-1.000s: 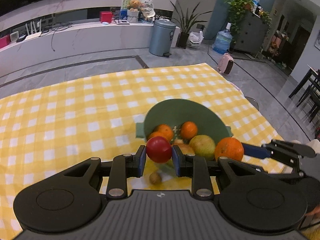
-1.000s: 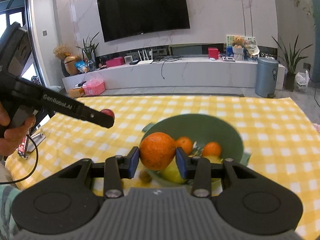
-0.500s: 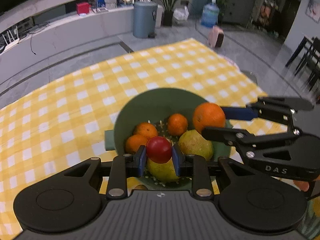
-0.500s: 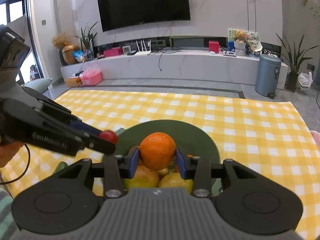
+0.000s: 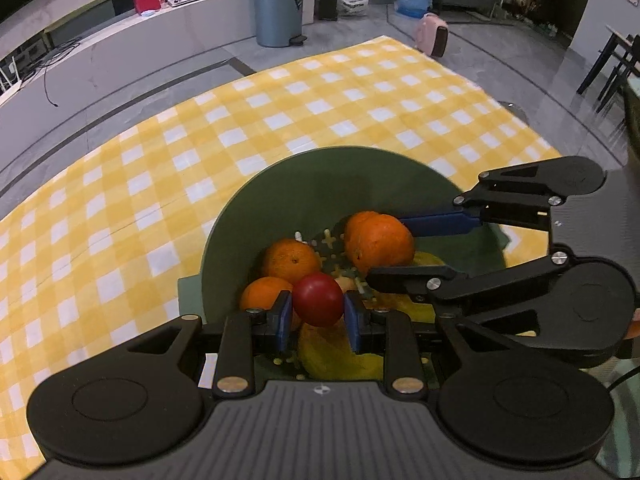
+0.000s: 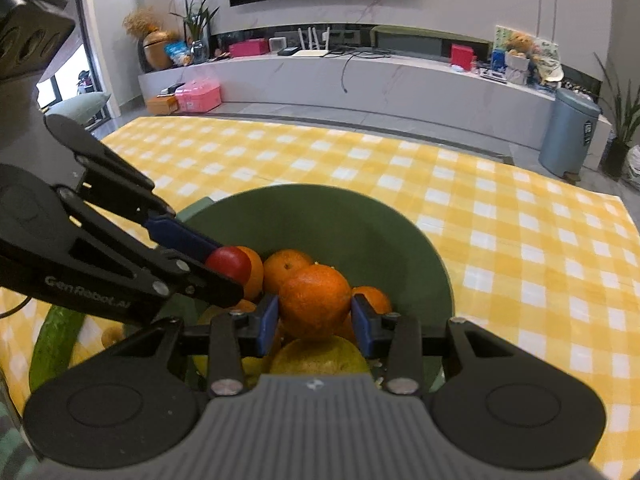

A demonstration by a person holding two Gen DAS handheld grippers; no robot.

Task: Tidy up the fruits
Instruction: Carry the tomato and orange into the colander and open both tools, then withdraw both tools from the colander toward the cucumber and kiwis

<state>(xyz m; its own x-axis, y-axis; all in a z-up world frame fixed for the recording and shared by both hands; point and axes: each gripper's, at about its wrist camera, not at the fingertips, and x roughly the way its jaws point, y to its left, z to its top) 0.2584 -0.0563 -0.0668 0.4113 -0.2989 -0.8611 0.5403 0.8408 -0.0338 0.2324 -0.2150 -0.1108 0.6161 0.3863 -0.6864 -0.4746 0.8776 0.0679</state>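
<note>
A green bowl [image 5: 280, 200] [image 6: 360, 220] sits on the yellow checked tablecloth [image 5: 160, 160] and holds several oranges [image 5: 290, 260] and yellow-green fruit [image 6: 320, 356]. My left gripper [image 5: 318, 316] is shut on a small red fruit [image 5: 319, 299], held just above the fruit in the bowl; it also shows in the right wrist view [image 6: 229, 263]. My right gripper [image 6: 315, 322] is shut on a large orange [image 6: 315, 300], held low inside the bowl; that orange also shows in the left wrist view [image 5: 378, 240].
A green cucumber [image 6: 54, 344] lies on the cloth left of the bowl, beside a small brown fruit [image 6: 111, 336]. The two grippers are close together over the bowl. A grey bin [image 6: 568, 132] and a long white console [image 6: 360, 80] stand beyond the table.
Both grippers have moved forward and down over the bowl, each keeping its fruit. The bowl now fills more of both views.
</note>
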